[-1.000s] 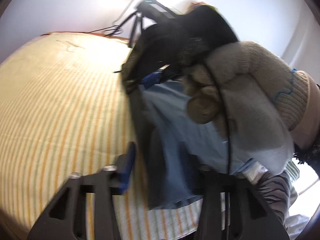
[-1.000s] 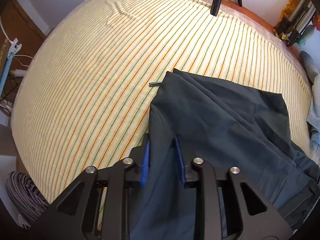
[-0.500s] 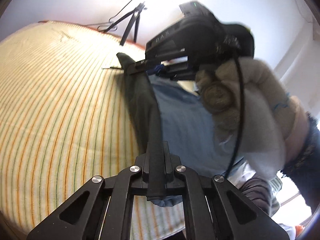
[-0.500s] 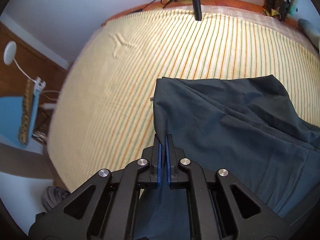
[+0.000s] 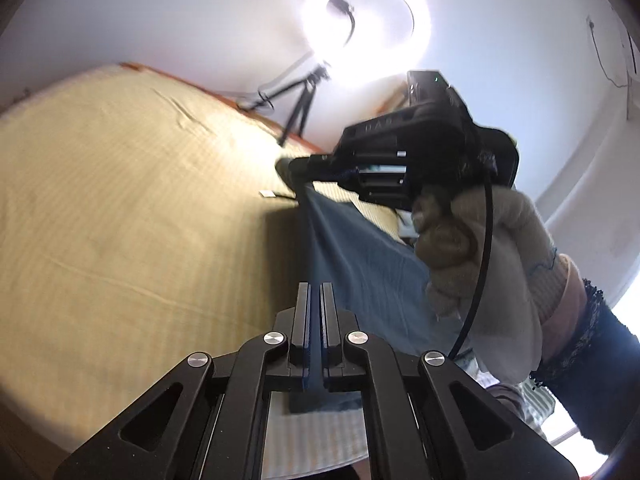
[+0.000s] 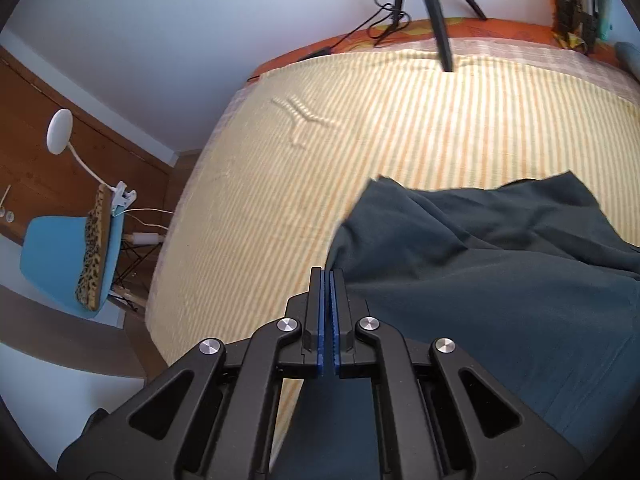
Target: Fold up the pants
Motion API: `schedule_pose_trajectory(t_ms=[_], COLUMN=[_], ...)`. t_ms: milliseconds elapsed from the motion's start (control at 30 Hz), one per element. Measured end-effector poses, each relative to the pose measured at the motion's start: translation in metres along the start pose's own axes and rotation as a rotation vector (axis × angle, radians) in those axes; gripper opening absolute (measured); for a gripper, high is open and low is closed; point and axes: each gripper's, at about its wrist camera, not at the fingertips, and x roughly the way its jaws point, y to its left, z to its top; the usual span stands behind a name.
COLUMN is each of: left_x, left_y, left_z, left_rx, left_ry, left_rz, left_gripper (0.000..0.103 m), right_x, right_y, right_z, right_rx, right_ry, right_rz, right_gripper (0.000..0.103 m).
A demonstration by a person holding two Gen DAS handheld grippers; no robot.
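Dark blue-grey pants (image 6: 500, 280) lie partly on a bed with a yellow striped sheet (image 6: 360, 120). In the right wrist view my right gripper (image 6: 329, 276) is shut on the near left edge of the pants, and the cloth spreads away to the right. In the left wrist view my left gripper (image 5: 315, 292) is shut on another edge of the pants (image 5: 360, 264), which hang as a lifted sheet up to the right gripper (image 5: 316, 166), held by a gloved hand (image 5: 480, 256).
A tripod (image 5: 304, 96) with a bright ring light (image 5: 368, 20) stands at the bed's far edge. A blue chair (image 6: 68, 252) with a clip lamp (image 6: 60, 132) is left of the bed. The striped sheet (image 5: 120, 220) stretches bare to the left.
Both grippers closed on the pants' edge and lifted it off the bed. The cloth now hangs stretched between them, and both views tilted upward towards the wall.
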Motion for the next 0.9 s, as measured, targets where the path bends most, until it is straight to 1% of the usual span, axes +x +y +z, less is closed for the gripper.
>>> schedule_pose_trajectory(t_ms=[33, 67, 100, 133, 200, 233, 300, 333, 367, 400, 433, 500, 533, 600, 667, 733, 767, 800, 833, 900], left_x=[-0.008, -0.013, -0.019, -0.023, -0.027, -0.024, -0.016, -0.015, -0.005, 0.003, 0.01, 0.019, 0.023, 0.029, 0.026, 0.027, 0.029, 0.029, 0.03, 0.032], left_y=[0.002, 0.006, 0.01, 0.011, 0.016, 0.018, 0.024, 0.027, 0.03, 0.033, 0.034, 0.033, 0.032, 0.032, 0.028, 0.022, 0.018, 0.016, 0.012, 0.003], left_z=[0.001, 0.003, 0.002, 0.001, -0.002, -0.003, -0.007, -0.01, -0.012, -0.013, -0.014, -0.019, -0.021, -0.024, -0.026, -0.028, -0.03, -0.03, -0.031, -0.032], left_rx=[0.001, -0.006, -0.013, -0.021, -0.029, -0.035, -0.066, -0.082, -0.106, -0.132, -0.15, -0.158, -0.157, -0.166, -0.152, -0.145, -0.139, -0.134, -0.128, -0.105], left_ry=[-0.013, -0.022, -0.02, -0.012, 0.007, 0.024, 0.055, 0.071, 0.095, 0.12, 0.138, 0.164, 0.175, 0.195, 0.178, 0.187, 0.19, 0.188, 0.189, 0.175], left_rz=[0.012, 0.023, 0.017, 0.01, 0.022, 0.026, 0.039, 0.031, 0.02, 0.014, 0.019, 0.024, 0.035, 0.03, 0.033, 0.009, 0.007, 0.004, -0.004, -0.011], left_gripper=[0.002, 0.002, 0.002, 0.002, 0.002, 0.002, 0.007, 0.019, 0.036, 0.044, 0.048, 0.048, 0.048, 0.048, 0.048, 0.045, 0.041, 0.033, 0.017, 0.015], right_x=[0.003, 0.006, 0.008, 0.012, 0.015, 0.016, 0.015, 0.015, 0.016, 0.017, 0.017, 0.015, 0.016, 0.017, 0.022, 0.027, 0.03, 0.034, 0.038, 0.043], right_y=[0.008, 0.016, 0.024, 0.034, 0.039, 0.04, 0.039, 0.037, 0.033, 0.029, 0.024, 0.014, 0.01, 0.002, -0.002, -0.002, 0.0, 0.002, 0.004, 0.007], right_z=[0.001, 0.001, 0.001, 0.003, 0.004, 0.004, 0.004, 0.003, 0.002, 0.0, -0.001, -0.002, -0.002, -0.001, 0.0, 0.0, 0.0, -0.001, -0.001, -0.002], right_rx=[-0.009, -0.023, -0.046, -0.074, -0.078, -0.078, -0.107, -0.117, -0.121, -0.119, -0.115, -0.117, -0.115, -0.106, -0.104, -0.112, -0.115, -0.119, -0.122, -0.132], right_ry=[0.002, 0.003, 0.005, 0.006, 0.037, 0.048, 0.056, 0.066, 0.088, 0.105, 0.111, 0.112, 0.118, 0.134, 0.156, 0.172, 0.179, 0.189, 0.197, 0.206], right_rz=[0.013, -0.008, -0.032, -0.053, -0.035, -0.041, -0.109, -0.133, -0.156, -0.171, -0.187, -0.224, -0.239, -0.268, -0.291, -0.312, -0.318, -0.324, -0.33, -0.351], right_gripper=[0.001, 0.001, 0.001, 0.001, 0.001, 0.001, 0.002, 0.006, 0.009, 0.022, 0.035, 0.045, 0.045, 0.046, 0.047, 0.047, 0.047, 0.049, 0.05, 0.051])
